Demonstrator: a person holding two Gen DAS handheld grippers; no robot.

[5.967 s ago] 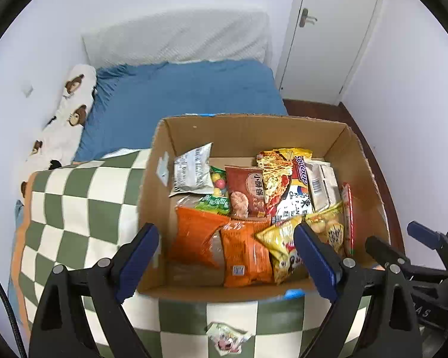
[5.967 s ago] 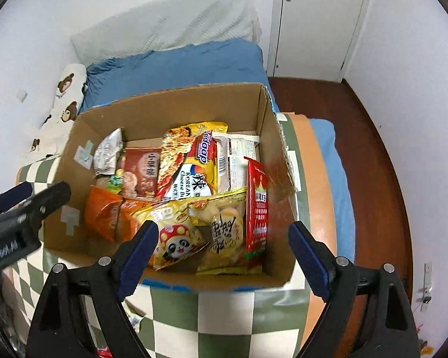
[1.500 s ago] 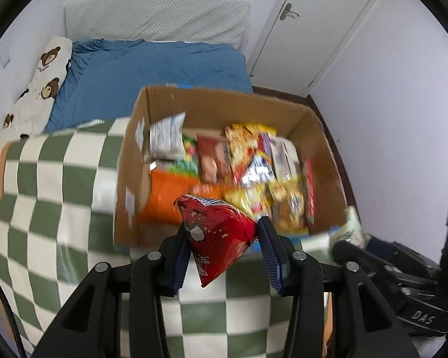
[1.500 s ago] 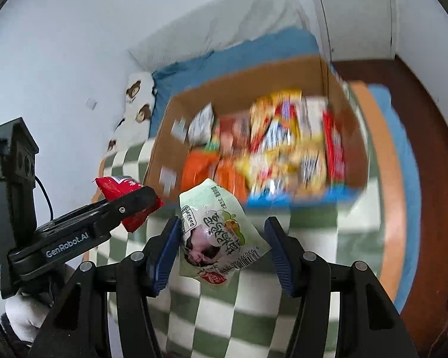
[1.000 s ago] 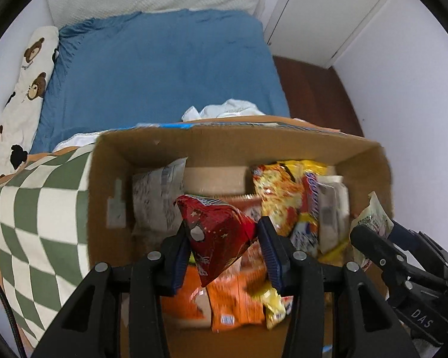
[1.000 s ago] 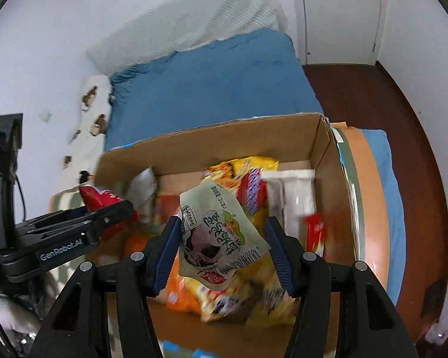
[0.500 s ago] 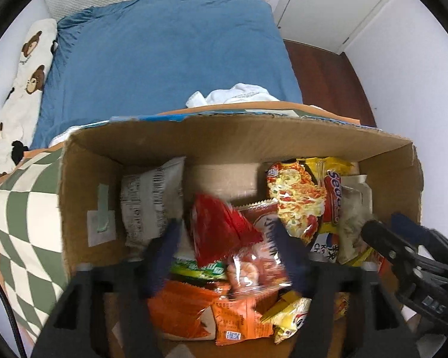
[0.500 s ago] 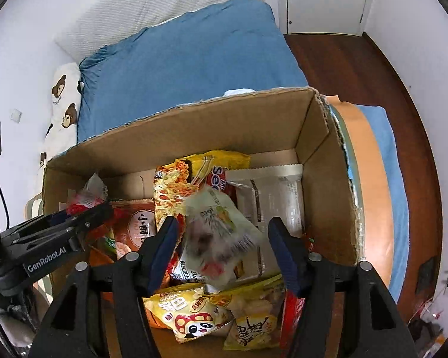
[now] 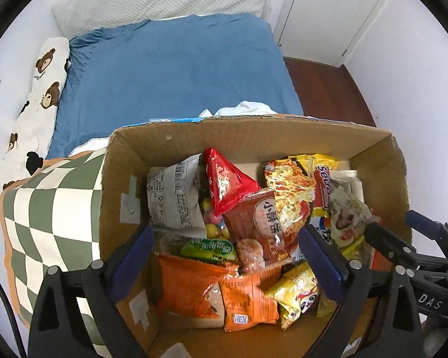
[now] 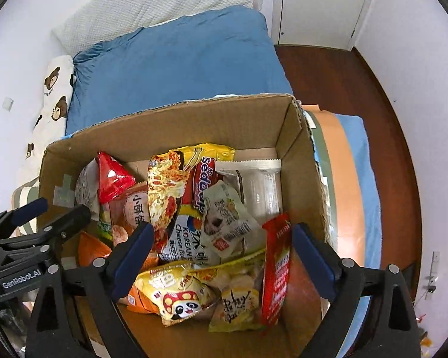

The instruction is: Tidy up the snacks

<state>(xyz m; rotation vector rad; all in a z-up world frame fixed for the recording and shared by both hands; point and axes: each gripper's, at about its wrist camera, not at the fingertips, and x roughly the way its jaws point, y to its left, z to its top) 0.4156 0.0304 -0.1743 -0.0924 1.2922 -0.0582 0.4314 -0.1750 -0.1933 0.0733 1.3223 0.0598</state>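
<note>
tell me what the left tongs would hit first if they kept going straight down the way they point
Probably the brown shrimp-cracker packet lying on the snack pile in the cardboard box. The open left tongs hang over it; depth is unclear.

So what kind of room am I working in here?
Most likely a bedroom: a bed with a blue sheet and a bear-print pillow, plus a white door. The cardboard box of snacks sits on a checkered blanket.

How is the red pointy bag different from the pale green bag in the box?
The red bag is shiny, puffed into a pointed shape and stands by the left end of the box. The green bag is pale, flat, and lies on the noodle packs further right. Both rest on top of the other snacks.
</note>
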